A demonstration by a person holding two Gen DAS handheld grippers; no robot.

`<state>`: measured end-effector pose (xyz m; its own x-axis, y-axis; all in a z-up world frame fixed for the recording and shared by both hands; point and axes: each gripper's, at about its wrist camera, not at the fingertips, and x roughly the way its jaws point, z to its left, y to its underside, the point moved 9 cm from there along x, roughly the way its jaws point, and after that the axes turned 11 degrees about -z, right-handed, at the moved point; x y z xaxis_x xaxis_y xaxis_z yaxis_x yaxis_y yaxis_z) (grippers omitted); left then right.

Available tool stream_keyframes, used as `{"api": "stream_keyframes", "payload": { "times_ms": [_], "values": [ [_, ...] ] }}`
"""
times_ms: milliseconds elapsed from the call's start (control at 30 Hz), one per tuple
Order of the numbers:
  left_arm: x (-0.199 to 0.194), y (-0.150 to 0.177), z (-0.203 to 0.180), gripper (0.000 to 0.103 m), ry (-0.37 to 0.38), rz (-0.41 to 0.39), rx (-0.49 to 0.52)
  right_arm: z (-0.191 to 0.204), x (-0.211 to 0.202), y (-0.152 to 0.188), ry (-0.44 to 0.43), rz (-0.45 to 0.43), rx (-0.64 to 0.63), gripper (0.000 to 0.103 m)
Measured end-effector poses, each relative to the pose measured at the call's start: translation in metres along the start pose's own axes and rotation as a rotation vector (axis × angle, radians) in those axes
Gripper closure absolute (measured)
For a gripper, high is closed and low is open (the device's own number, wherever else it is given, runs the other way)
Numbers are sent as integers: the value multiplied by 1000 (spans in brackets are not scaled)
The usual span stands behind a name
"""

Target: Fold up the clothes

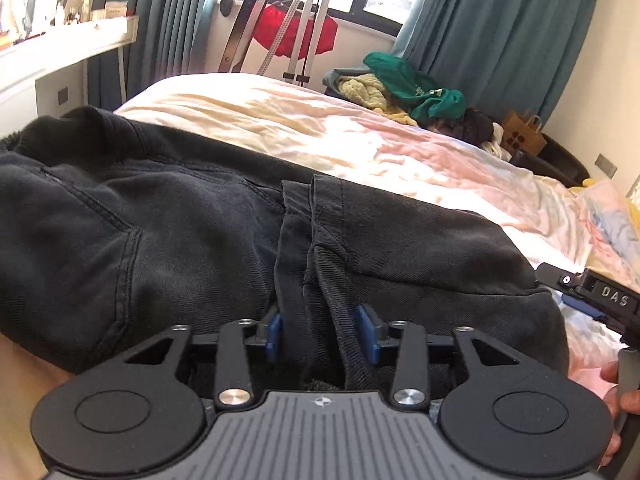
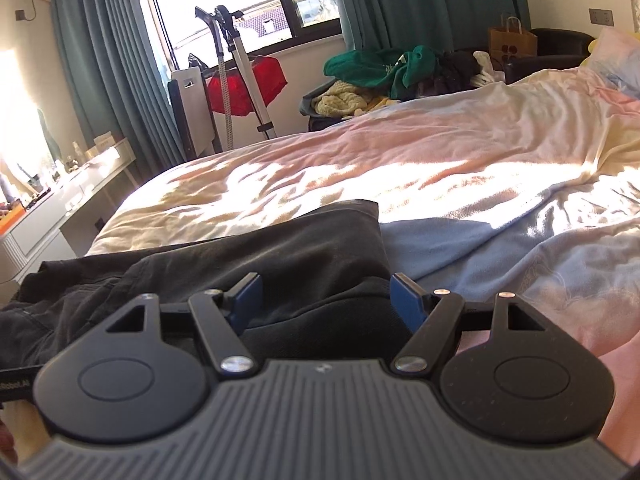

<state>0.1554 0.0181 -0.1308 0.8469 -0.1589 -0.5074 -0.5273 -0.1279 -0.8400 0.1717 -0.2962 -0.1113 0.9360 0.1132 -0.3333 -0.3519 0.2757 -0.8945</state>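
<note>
Black jeans [image 1: 160, 216] already doubled on bed [image 2: 400, 160]. Left gripper [image 1: 322, 332] jaws narrowly pinch 2 hems between them; right gripper [image 2: 326, 300] jaws wide, straddling fold. Final fold pending.

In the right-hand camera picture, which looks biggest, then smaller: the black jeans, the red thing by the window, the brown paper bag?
1. black jeans, though nearness to the camera inflates them
2. red thing
3. brown paper bag, farthest away, so its true size is unsure
</note>
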Motion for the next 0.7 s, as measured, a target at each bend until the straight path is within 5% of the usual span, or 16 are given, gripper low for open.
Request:
{"api": "stream_keyframes", "payload": {
  "times_ms": [167,267,533,700],
  "values": [
    [-18,-2,11,23,-60,12,-6,12,1,17,-15,76,-85,30],
    [-33,-8,30,21,-105,10,-41,17,2,25,-10,99,-133,30],
    [-57,-26,128,15,-298,5,-352,18,-2,27,-13,105,-110,29],
    [-58,-27,178,12,-347,-15,-577,19,-11,25,-4,110,-93,30]
  ]
}}
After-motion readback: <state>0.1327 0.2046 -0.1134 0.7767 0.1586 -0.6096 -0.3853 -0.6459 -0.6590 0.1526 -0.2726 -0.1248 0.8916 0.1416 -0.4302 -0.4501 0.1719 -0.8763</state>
